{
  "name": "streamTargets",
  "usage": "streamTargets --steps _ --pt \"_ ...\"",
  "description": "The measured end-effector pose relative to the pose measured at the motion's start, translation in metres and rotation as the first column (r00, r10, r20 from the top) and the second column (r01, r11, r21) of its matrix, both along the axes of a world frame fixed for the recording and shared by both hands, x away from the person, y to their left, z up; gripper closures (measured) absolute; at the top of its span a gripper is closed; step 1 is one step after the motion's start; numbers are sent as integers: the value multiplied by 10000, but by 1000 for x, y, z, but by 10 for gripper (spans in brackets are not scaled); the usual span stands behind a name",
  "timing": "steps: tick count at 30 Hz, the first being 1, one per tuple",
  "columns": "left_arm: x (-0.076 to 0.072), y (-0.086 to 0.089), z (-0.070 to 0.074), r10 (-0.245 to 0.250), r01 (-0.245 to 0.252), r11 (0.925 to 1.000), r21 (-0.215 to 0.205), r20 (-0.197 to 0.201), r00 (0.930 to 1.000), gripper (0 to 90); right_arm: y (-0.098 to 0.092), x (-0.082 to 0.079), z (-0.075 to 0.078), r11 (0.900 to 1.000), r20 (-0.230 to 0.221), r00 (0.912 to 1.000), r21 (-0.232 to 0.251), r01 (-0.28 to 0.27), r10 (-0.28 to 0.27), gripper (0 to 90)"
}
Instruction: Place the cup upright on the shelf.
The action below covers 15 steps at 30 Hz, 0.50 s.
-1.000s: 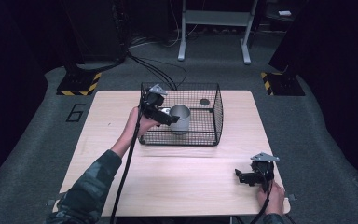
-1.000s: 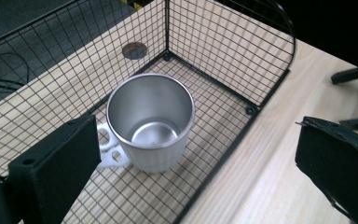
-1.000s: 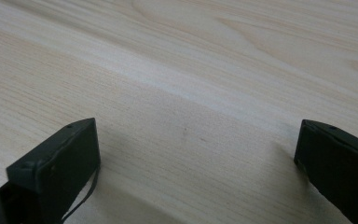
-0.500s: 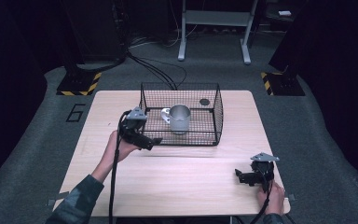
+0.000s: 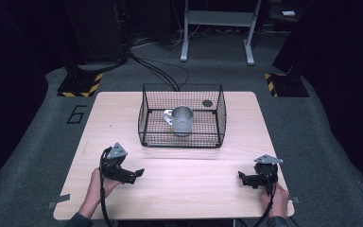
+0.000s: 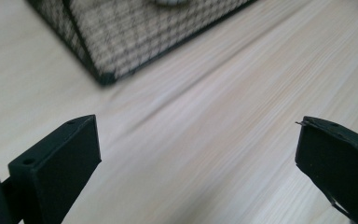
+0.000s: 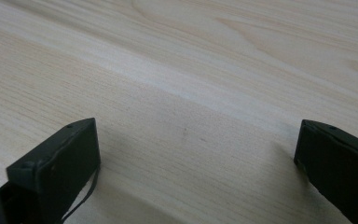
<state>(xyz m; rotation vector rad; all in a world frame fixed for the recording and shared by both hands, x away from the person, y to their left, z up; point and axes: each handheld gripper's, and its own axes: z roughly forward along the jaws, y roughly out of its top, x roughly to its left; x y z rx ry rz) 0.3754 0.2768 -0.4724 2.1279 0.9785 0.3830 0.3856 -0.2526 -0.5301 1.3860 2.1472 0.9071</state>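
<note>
Upright grey metal mug [image 5: 181,120], handle to the left, inside black wire basket [image 5: 146,109] mid-table.

Left gripper [image 5: 133,174] near left, jaws wide apart, nothing between, left hand [image 5: 99,185] behind. Right gripper [image 5: 244,178] near right, jaws wide apart, nothing between.

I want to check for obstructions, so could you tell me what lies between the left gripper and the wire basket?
Only bare wooden table lies between the left gripper and the wire basket, as both the high view and the left gripper view show.
</note>
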Motion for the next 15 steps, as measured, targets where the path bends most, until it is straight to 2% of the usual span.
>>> streamTargets --steps 1,3,4,5,7,8,11,15 --pt "-2 6 -7 209 -209 9997 118 -39 9998 1 0 0 0 10000 -10 10000 8 16 -16 0" --pt "-5 17 -20 624 -624 9980 -30 -150 9979 1 0 0 0 10000 -10 10000 6 14 -14 0" --pt "-5 17 -20 624 -624 9980 -30 -150 9979 1 0 0 0 10000 -10 10000 6 14 -14 0" --pt "-5 22 -27 836 -834 9964 116 -160 9964 1 0 0 0 10000 -4 10000 4 4 -4 0" --pt "-7 32 -39 1288 -1285 9916 154 -221 9914 1 0 0 0 10000 0 10000 3 4 -4 0" --pt "-7 32 -39 1288 -1285 9916 154 -221 9914 1 0 0 0 10000 -20 10000 15 27 -27 0" --pt "-9 41 -49 1685 -1686 9857 -12 -215 9855 1 0 0 0 10000 -1 10000 3 5 -5 0" --pt "-10 42 -56 1828 -1824 9830 197 -230 9829 1 0 0 0 10000 24 10000 26 12 -12 0"
